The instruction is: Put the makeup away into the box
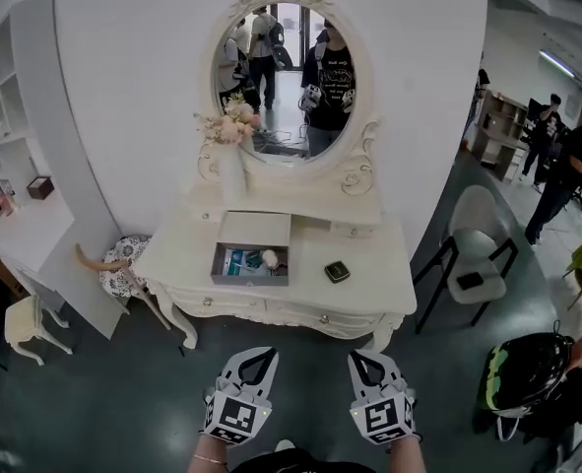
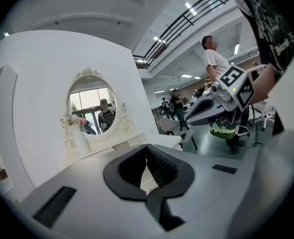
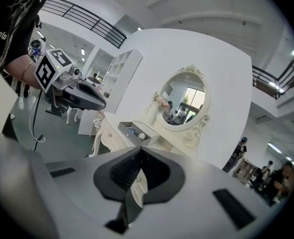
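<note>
A grey box (image 1: 251,261) stands open on the white vanity table (image 1: 379,284), its lid tipped up at the back, with a few small makeup items inside. To its right a dark square compact (image 1: 337,271) lies on the tabletop. My left gripper (image 1: 268,354) and right gripper (image 1: 356,357) hover side by side over the floor in front of the table, well short of it. Both are shut with nothing between the jaws. In the right gripper view my right gripper (image 3: 139,149) points towards the box (image 3: 135,132). In the left gripper view my left gripper (image 2: 147,147) points towards the vanity.
An oval mirror (image 1: 289,72) and a vase of flowers (image 1: 231,136) stand at the back of the table. A patterned stool (image 1: 123,264) stands at its left, a grey chair (image 1: 473,239) at its right. A black and green helmet (image 1: 527,368) lies at lower right. People stand far right.
</note>
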Demonstrator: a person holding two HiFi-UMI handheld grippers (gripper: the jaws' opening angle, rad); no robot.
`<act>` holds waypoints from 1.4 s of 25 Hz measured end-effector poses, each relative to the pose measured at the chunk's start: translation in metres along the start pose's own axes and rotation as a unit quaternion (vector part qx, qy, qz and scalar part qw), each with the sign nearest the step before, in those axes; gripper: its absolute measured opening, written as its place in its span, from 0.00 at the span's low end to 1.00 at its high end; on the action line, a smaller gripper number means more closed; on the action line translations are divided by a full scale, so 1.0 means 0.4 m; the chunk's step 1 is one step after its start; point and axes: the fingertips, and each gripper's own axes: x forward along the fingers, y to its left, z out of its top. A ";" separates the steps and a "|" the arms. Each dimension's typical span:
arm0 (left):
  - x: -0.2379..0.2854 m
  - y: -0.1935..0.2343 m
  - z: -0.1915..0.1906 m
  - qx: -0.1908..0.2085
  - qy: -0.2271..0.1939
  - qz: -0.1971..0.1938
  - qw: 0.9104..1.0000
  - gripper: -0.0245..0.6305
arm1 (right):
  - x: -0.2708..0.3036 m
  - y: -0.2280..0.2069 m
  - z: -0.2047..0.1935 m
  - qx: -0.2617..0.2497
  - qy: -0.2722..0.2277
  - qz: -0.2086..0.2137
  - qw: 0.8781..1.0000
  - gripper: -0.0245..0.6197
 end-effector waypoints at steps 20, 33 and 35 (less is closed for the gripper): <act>0.106 0.041 -0.044 -0.028 -0.001 -0.023 0.999 0.06 | 0.080 -0.061 -0.014 0.051 0.010 -0.011 0.999 0.05; 0.317 0.135 -0.036 -0.039 0.017 0.015 0.999 0.06 | 0.266 -0.208 -0.077 0.009 0.030 0.034 0.999 0.05; 0.357 0.150 -0.031 -0.037 0.021 0.018 0.999 0.06 | 0.299 -0.238 -0.075 0.011 0.027 0.044 0.999 0.05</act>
